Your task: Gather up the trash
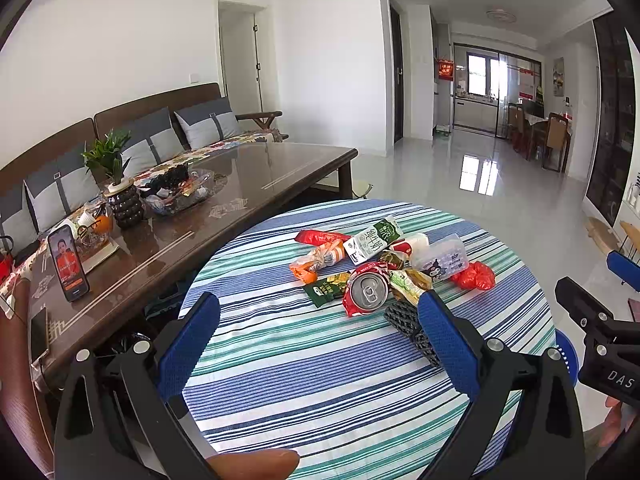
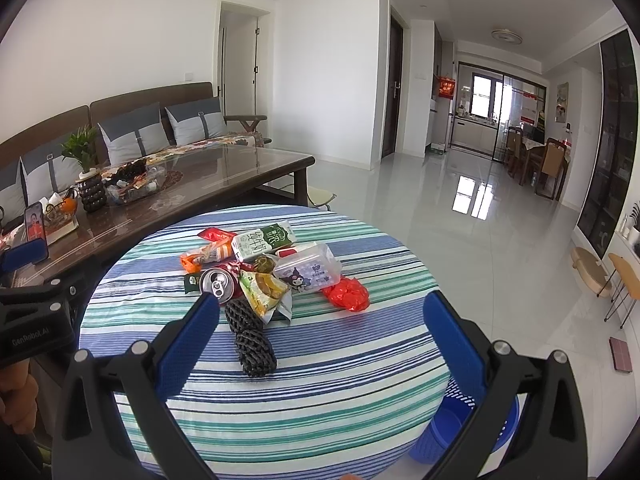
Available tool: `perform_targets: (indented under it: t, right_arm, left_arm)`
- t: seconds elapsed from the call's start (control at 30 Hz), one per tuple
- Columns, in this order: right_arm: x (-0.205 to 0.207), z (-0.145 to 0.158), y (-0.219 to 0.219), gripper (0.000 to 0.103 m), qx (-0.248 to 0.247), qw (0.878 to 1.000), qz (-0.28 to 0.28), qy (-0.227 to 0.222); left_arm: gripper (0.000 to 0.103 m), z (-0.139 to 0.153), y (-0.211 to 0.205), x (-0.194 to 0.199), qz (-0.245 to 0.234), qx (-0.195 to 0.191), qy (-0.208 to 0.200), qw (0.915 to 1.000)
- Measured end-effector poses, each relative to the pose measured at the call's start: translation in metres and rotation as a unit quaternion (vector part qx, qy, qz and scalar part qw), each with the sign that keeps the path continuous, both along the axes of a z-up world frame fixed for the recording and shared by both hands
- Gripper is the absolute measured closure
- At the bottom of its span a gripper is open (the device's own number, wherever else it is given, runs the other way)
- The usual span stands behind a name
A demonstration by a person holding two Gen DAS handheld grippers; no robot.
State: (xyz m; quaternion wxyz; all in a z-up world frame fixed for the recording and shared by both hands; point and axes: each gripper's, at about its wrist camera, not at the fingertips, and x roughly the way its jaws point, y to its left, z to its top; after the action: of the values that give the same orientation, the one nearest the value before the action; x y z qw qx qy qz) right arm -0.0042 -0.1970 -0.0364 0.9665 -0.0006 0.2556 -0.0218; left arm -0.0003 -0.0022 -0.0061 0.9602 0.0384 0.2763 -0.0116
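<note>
A: Two claws, both spread wide and holding nothing. My left gripper (image 1: 318, 306) and right gripper (image 2: 320, 306) hang over the near half of the round table with the blue, green and white striped cloth (image 2: 320, 380).

B: And the trash, left to right?

A: From the right wrist view I see a crumpled orange wrapper (image 2: 200, 258), then a dented red drink can (image 2: 218, 282) on its side with its silver top facing me. Behind it lies a green-and-white milk carton (image 2: 262, 242), long axis running left to right. Next comes a yellow-green snack bag (image 2: 264, 292), a clear plastic box with a cartoon label (image 2: 308, 270), then a crumpled red plastic bag (image 2: 347, 295).

B: Anything closer?

A: A black foam mesh sleeve (image 2: 250, 338), long axis pointing from the pile toward me. A blue plastic basket (image 2: 440, 432) sits below the table's right edge.
</note>
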Motion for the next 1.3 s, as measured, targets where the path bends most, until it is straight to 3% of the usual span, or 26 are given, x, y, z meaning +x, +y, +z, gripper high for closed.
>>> perform_targets:
  t: [1.3]
  right_arm:
    - [0.002,-0.007,-0.001,0.005,-0.001,1.000,-0.004,0.010]
  left_arm:
    - [0.005,-0.008,0.009,0.002,0.002,0.004,0.007,1.0000]
